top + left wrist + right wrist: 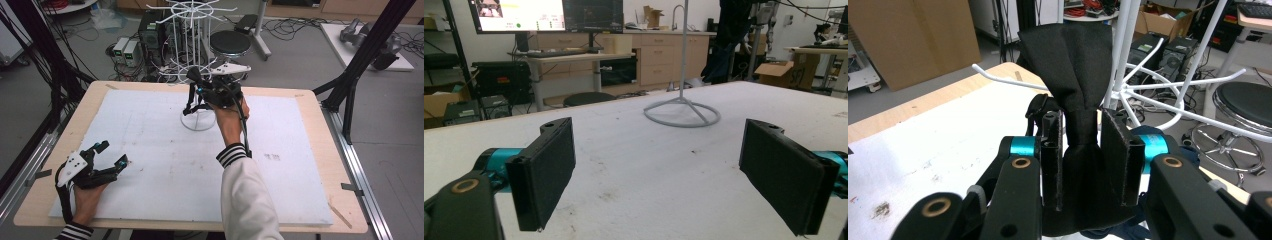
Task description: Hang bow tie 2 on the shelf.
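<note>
The worktop (310, 150) is a pale wooden board covered almost edge to edge by a white sheet (150, 150), which carries small dark smudges and scuffs. Around it lies a grey floor with tangled cables, computer towers (150, 30) and a round black stool (230, 43) beyond the far edge; the left gripper view looks toward wooden cabinets (659, 55) and monitors (549, 14) along a far wall.

A white wire rack (196, 60) stands on the far middle of the sheet on a ring base, its thin post upright and its hooked arms spreading outward (the high view shows them best).

The right gripper (1082, 150) is held up beside this rack, close to its arms. Its jaws are clamped on a black bow tie (1070, 65), pinching it at the narrow knot in the middle. In the right gripper view the tie's long axis runs along the jaws: one fanned wing points away from the gripper toward the rack, spreading wide above the pads, while the other wing bulges down between the jaw arms toward the hand. A thin black strap (192, 106) hangs below the gripper in the high view.

The left gripper (109, 154) rests low on the near left part of the sheet, well apart from the rack, its jaws wide apart with bare sheet between them.
</note>
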`<state>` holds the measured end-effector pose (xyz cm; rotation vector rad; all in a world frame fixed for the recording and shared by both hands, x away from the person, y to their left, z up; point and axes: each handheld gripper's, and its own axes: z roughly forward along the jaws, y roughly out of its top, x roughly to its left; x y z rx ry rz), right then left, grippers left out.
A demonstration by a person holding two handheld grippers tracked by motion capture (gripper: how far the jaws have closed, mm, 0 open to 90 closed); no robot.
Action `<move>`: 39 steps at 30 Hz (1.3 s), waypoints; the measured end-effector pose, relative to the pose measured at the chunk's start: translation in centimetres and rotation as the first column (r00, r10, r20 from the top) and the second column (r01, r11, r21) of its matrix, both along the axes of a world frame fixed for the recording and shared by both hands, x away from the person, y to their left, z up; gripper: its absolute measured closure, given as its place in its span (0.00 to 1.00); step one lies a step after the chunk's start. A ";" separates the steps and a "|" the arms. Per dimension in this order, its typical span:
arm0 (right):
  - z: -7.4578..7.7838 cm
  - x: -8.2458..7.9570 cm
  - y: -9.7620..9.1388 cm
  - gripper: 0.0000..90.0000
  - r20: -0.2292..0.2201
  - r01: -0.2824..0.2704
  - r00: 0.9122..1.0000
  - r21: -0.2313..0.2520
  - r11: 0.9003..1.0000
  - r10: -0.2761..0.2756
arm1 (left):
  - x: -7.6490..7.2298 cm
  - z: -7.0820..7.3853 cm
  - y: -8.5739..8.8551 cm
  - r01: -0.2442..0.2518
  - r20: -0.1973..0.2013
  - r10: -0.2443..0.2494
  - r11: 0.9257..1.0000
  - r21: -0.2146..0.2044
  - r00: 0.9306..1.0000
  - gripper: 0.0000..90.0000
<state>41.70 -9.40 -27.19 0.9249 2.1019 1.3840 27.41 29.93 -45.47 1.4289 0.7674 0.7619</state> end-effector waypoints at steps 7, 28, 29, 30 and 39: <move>0.1 -0.1 -0.1 0.77 -0.001 -0.005 1.000 -0.025 1.000 0.005 | 0.0 0.0 0.0 -0.001 0.000 0.001 1.000 -0.001 1.000 0.17; 1.1 -1.4 -1.4 0.47 0.018 -0.008 1.000 0.014 1.000 0.008 | 0.0 0.0 0.0 -0.003 0.001 0.003 1.000 -0.001 1.000 0.17; 1.3 -1.8 -1.6 0.45 0.028 -0.003 1.000 0.015 1.000 0.003 | 0.0 0.0 0.0 -0.002 0.001 0.002 1.000 -0.001 1.000 0.17; 1.5 -2.2 -1.8 0.41 0.037 -0.003 0.999 0.025 1.000 0.003 | 0.0 0.0 0.0 -0.003 0.002 0.003 1.000 -0.004 1.000 0.17; 2.3 -6.4 -4.9 0.11 0.099 -0.022 0.995 0.080 0.997 0.014 | 0.0 0.0 0.0 -0.003 0.001 0.003 1.000 -0.002 1.000 0.17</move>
